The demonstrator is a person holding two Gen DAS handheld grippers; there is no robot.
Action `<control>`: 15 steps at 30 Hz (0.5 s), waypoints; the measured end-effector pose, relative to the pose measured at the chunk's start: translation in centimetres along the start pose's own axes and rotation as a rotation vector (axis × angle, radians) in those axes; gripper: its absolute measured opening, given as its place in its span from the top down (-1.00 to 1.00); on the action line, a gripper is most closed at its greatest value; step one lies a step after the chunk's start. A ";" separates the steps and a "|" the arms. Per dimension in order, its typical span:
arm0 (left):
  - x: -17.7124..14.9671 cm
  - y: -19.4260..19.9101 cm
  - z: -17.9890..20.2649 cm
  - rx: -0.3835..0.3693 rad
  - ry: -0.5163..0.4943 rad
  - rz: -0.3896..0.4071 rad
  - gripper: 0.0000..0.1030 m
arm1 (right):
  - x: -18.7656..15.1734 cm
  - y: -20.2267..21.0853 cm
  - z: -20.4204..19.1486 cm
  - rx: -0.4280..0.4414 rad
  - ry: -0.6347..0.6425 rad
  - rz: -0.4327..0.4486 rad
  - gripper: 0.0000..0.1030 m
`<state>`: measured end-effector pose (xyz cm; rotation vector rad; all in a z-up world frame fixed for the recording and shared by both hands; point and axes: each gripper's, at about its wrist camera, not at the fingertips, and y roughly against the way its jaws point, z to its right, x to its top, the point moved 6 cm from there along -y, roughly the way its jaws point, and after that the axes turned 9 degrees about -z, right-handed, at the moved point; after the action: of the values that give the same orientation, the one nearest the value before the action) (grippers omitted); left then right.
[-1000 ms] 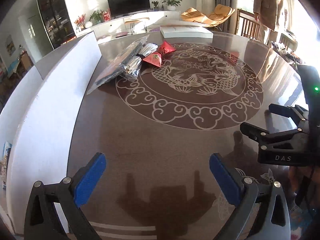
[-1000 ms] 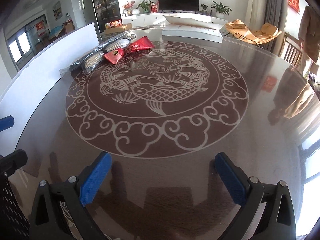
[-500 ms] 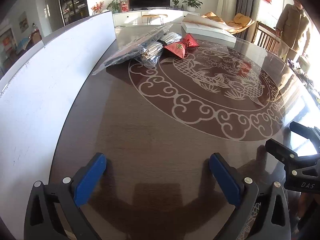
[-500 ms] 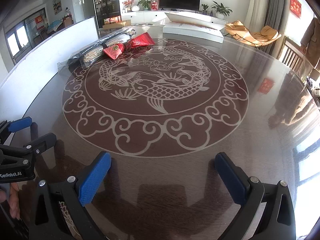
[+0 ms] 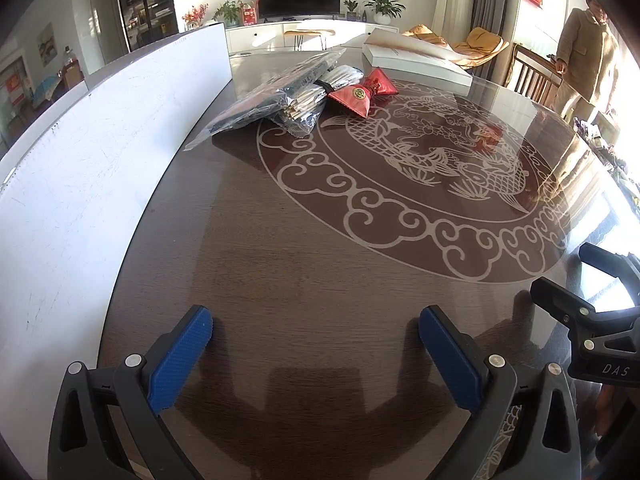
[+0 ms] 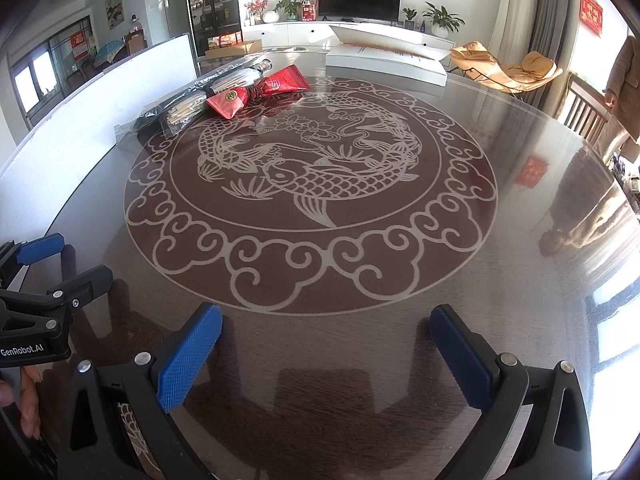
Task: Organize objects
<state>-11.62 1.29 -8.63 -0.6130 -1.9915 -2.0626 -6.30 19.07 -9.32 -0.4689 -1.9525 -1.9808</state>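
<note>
Two red pouches lie at the far left of the round brown table: one with a gold emblem (image 5: pixel 354 98) (image 6: pixel 227 102), one behind it (image 5: pixel 382 83) (image 6: pixel 286 80). Beside them lie a clear bag of chopstick-like sticks (image 5: pixel 306 106) (image 6: pixel 188 110) and a dark flat plastic package (image 5: pixel 272 94) (image 6: pixel 208 80). My left gripper (image 5: pixel 316 354) is open and empty over the near table edge. My right gripper (image 6: pixel 326 354) is open and empty, to the right of the left one, also near the front edge.
A white board (image 5: pixel 100 152) stands along the table's left edge. A white flat box (image 5: pixel 416 62) (image 6: pixel 384 62) lies at the far side. The table (image 6: pixel 540 280) bears a fish pattern. A person (image 5: pixel 584 52) stands at the right by a chair.
The left gripper has swung left and forward, bringing the pouches and bags nearer to centre view. The right gripper has barely moved; the left gripper now shows at its lower left.
</note>
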 end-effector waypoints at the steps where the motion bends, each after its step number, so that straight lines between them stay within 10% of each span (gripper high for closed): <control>1: -0.1 0.0 0.0 0.000 0.000 0.000 -1.00 | 0.0 0.0 0.0 0.000 0.000 0.000 -1.00; 15: -0.1 0.0 0.0 0.000 0.000 0.000 -1.00 | 0.0 0.0 0.0 0.000 -0.001 0.000 -1.00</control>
<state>-11.54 1.27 -8.65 -0.6136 -1.9912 -2.0628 -6.27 19.06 -9.31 -0.4694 -1.9531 -1.9806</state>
